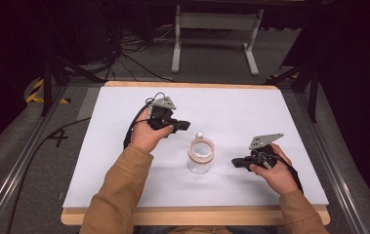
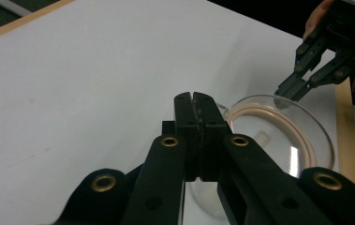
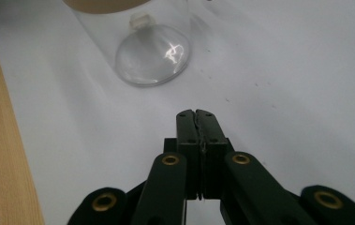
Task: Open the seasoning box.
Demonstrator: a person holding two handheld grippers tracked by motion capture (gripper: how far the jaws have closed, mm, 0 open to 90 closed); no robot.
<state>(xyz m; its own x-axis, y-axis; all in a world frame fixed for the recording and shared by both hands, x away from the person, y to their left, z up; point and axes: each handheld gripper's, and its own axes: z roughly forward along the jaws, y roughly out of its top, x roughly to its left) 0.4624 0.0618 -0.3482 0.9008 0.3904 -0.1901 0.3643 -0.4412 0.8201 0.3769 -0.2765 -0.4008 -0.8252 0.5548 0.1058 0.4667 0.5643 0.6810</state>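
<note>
Clear glass jar (image 1: 201,156) upright mid-tabletop (image 1: 124,161), between two grippers.
Left gripper (image 1: 184,125) and right gripper (image 1: 235,163) both have jaws pressed together on nothing, each near the jar without touching it.

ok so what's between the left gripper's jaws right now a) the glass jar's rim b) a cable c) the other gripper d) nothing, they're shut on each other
d: in the left gripper view the left gripper has its two black jaws pressed flat together with nothing between them, while the clear glass jar sits just beyond their tips on the white table.
</note>
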